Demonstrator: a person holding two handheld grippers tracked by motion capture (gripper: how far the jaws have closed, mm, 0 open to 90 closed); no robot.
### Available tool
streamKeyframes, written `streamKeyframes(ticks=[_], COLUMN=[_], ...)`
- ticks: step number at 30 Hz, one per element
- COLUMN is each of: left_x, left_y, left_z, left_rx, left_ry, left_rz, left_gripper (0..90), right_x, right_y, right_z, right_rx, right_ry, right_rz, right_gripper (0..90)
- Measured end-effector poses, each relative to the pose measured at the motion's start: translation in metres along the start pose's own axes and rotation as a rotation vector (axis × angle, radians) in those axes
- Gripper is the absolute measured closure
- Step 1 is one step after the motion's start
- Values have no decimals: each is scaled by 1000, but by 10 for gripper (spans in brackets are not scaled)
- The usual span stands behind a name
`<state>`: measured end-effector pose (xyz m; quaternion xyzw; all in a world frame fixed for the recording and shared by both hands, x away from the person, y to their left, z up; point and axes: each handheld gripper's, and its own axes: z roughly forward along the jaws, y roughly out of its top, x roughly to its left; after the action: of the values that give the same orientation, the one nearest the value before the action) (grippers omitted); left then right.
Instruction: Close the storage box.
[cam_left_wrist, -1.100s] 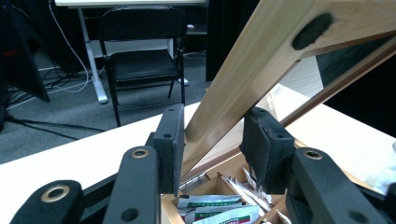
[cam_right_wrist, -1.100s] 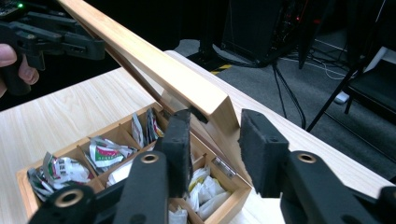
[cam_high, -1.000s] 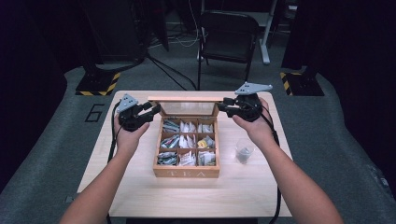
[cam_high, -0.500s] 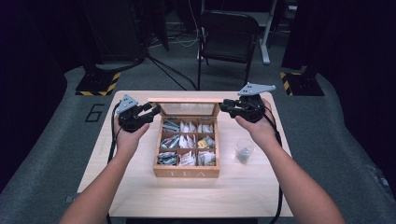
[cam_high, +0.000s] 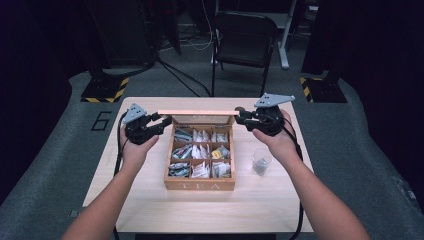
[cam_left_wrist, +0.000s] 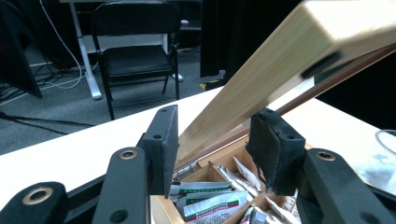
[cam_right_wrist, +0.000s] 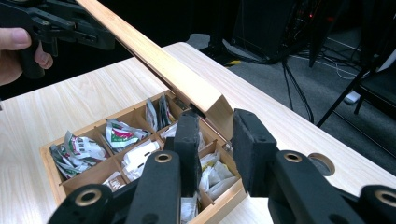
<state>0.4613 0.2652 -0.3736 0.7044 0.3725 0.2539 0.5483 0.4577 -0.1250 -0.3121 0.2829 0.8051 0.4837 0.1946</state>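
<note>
The wooden tea box (cam_high: 200, 170) sits mid-table with its lid (cam_high: 197, 113) raised and leaning back, and a gripper stands at each end of that lid; the left gripper (cam_high: 161, 125) has the lid's edge running up between its jaws, and those jaws have just been opening, so in the left gripper view the pads (cam_left_wrist: 166, 140) stand clear of the wood on both sides with a gap showing; a moderate spread, holding nothing. The right gripper (cam_high: 242, 118) is at the lid's other corner; in the right gripper view its jaws are narrow and the lid's end (cam_right_wrist: 205, 100) lies just beyond their tips, not pinched as far as I can see. Compared with a second ago the lid stands about where it did and both hands have hardly shifted; the change is the left grip letting go. I take that to mean the opening is done and the lid rests on its hinge; the sachets (cam_high: 200, 152) below the grippers lie exposed, and a small clear cup (cam_high: 261, 161) waits just under the right hand (cam_high: 272, 137).
</note>
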Motion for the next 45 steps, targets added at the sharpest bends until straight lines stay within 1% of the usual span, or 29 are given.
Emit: streamKeyframes(ticks=[1,3,4,5,6,8,11,14,15,16,17,18,22,23,26,27,28,30,32,36,38,44,45], left_x=[-1,-3,-5,-6,-8,-10,-11,-12,-13,-14,-14,-14,-13,-14,-16,-17,-17,-19,-20,-21,-21,-22,-22], left_y=[1,2,2,3,3,2,-2,-4,-4,-4,-4,-4,-6,-7,-10,-11,-12,-12,-12,-12,-13,-19,-20], left_z=[-2,-7,-9,-12,-15,-18,-24,-29,-31,-33,-35,-36,-39,-40,-45,-47,-49,-52,-54,-57,-58,-60,-61], left_rx=[0,-2,-2,-5,-15,-14,-14,-8,-16,-23,-29,-27,-28,-29,-28,-33,-35,-37,-37,-39,-31,-39,-37], left_ry=[-3,-8,-15,-17,-23,-22,-30,-36,-32,-33,-32,-32,-35,-39,-44,-47,-48,-49,-53,-56,-57,-61,-63], left_rz=[6,13,16,28,35,44,35,40,43,38,39,39,40,37,44,42,42,48,50,46,49,34,37], left_gripper=[530,533,539,544,555,567,587,596,596,596,596,596,624,631,643,645,649,656,669,683,683,673,672], right_x=[0,2,2,3,4,5,7,9,9,10,10,11,14,14,17,17,18,18,19,21,21,24,25], right_y=[-1,-3,-4,-5,-6,-8,-11,-13,-13,-14,-15,-16,-20,-20,-23,-23,-24,-26,-27,-31,-32,-37,-38], right_z=[0,-1,-1,-1,-2,-2,-3,-3,-4,-4,-4,-4,-5,-5,-6,-6,-6,-6,-6,-7,-7,-7,-7], right_rx=[-2,-2,-3,-4,-7,-8,-11,-11,-13,-11,-17,-15,-18,-21,-15,-18,-15,-20,-22,-27,-28,-32,-31], right_ry=[1,4,7,6,7,5,6,5,5,6,7,6,9,6,2,3,3,4,6,11,14,15,17], right_rz=[-5,0,-7,4,-3,0,1,6,0,9,1,9,11,5,2,-6,3,-4,4,6,1,11,13], right_gripper=[713,713,712,712,712,712,711,710,710,710,709,709,708,708,708,707,707,706,706,703,702,701,701])
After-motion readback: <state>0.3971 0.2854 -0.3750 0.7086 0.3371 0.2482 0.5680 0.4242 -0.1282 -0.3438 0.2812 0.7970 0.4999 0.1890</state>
